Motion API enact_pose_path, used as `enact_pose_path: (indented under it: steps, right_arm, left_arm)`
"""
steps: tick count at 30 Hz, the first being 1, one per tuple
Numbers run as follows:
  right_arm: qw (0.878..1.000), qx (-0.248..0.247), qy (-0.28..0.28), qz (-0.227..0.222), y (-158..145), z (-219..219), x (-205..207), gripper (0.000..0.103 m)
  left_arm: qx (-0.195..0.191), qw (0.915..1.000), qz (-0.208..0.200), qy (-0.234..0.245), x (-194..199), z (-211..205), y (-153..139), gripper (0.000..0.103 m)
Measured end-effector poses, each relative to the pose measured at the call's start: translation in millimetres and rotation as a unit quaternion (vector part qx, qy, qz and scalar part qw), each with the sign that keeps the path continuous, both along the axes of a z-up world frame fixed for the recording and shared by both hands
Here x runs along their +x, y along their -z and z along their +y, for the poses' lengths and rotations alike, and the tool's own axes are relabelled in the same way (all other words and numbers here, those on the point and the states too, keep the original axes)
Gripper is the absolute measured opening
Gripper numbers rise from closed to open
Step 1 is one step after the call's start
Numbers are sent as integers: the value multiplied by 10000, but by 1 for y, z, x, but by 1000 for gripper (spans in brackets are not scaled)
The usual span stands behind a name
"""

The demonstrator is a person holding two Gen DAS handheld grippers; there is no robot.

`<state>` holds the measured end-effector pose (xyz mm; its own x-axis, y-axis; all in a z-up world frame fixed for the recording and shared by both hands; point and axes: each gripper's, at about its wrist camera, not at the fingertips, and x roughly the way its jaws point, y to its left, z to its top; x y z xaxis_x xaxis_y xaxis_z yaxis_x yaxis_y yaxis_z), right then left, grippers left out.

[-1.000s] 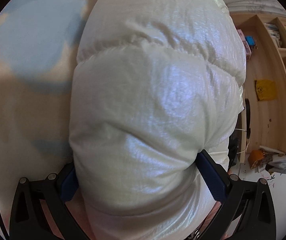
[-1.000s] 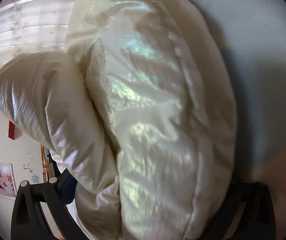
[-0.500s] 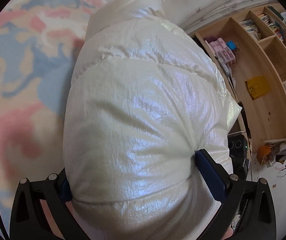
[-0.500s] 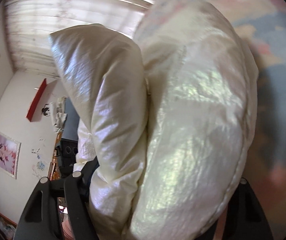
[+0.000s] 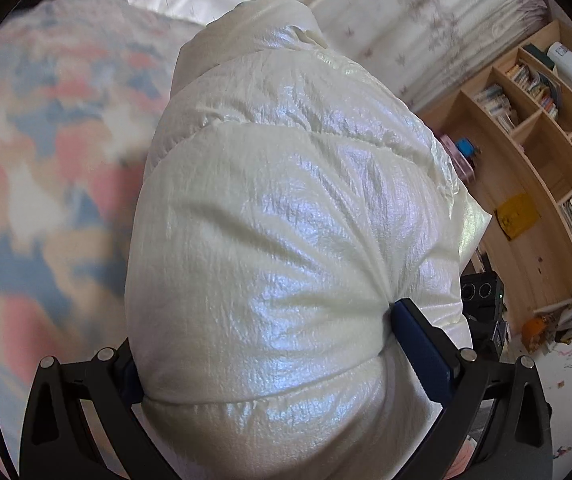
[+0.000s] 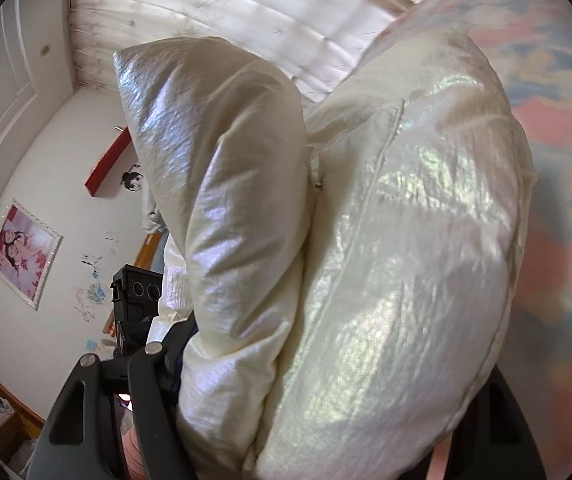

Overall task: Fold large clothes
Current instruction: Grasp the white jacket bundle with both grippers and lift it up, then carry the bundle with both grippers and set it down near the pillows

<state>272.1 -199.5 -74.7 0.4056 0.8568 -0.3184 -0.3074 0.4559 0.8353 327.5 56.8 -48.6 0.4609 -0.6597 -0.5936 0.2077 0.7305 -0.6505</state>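
Observation:
A puffy, shiny white down jacket (image 5: 286, 200) fills the left wrist view, bunched between the fingers of my left gripper (image 5: 266, 340). Its blue pad (image 5: 417, 340) presses a deep dimple into the padding, so this gripper is shut on the jacket. In the right wrist view the same jacket (image 6: 405, 200) hangs in two thick folds, held off the bed. My right gripper (image 6: 325, 368) is shut on the bulky fold. Its left finger (image 6: 154, 392) shows, and the right one is mostly hidden behind fabric.
A bed with a pastel pink and blue quilt (image 5: 46, 160) lies below. A wooden bookshelf (image 5: 533, 184) stands at the right, and pale curtains (image 5: 405, 20) hang behind. A black device (image 6: 134, 300), a framed picture (image 6: 22, 256) and a red wall shelf (image 6: 106, 168) are at the left.
Both grippers have risen with the jacket, so the quilt sits farther off and more of the room shows. The right gripper's fingers have drawn closer together on the jacket.

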Motion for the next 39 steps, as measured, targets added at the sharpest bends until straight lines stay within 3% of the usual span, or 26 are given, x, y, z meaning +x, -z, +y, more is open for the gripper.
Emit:
enact_pose_path:
  steps: [4, 9, 14, 18, 21, 24, 31, 39]
  right_arm:
    - [9999, 120, -38, -103, 5, 53, 69, 71]
    - [9998, 156, 8, -129, 35, 104, 149, 71]
    - [9999, -32, 122, -29, 78, 142, 204, 71]
    - [9987, -324, 175, 353, 120, 173, 229, 72]
    - [9983, -378, 170, 409, 140, 177, 230, 85]
    - [9979, -483, 93, 415, 140, 178, 225, 91]
    - [9937, -962, 196, 546, 115, 177, 215, 93]
    - [9881, -1386, 257, 612, 77, 148, 140, 93]
  left_arm:
    - [88, 9999, -128, -9, 61, 77, 6, 103]
    - [196, 9991, -351, -154, 133, 134, 30, 103]
    - [163, 9993, -227, -265, 189, 173, 87, 103]
    - [190, 9984, 202, -497, 220, 196, 150, 103]
    - [-131, 9981, 86, -594, 214, 209, 174, 103]
    - [-125, 9976, -5, -686, 208, 217, 179, 103]
    - [724, 9908, -63, -1145, 178, 218, 142, 103]
    - [1487, 9831, -193, -1051, 117, 181, 97, 103]
